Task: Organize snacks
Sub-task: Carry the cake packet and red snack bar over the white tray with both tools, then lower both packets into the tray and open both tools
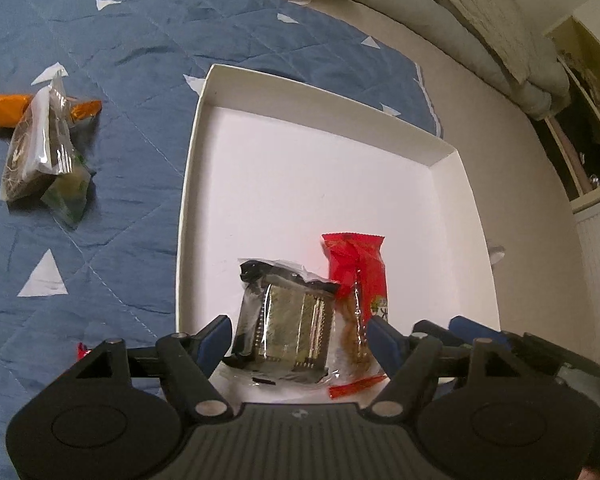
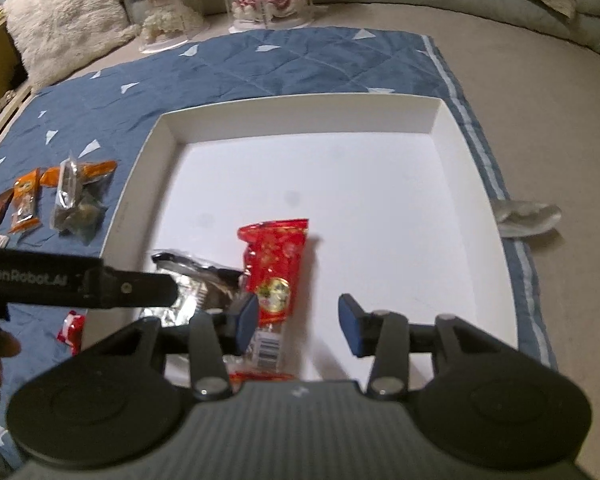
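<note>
Left tongs (image 1: 298, 338) stand apart around the dark foil packet (image 1: 288, 320); right tongs (image 2: 298, 326) stand apart beside the red packet (image 2: 276, 272). Both packets lie in the white box (image 2: 472, 152). Step: release. Next: fetch the loose snacks (image 1: 44, 148) from the blue quilt (image 1: 100, 260).

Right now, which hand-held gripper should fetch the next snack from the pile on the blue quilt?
Left. The left hand-held gripper is on the same side of the white box as the snack pile; the right hand-held gripper sits farther away.
</note>
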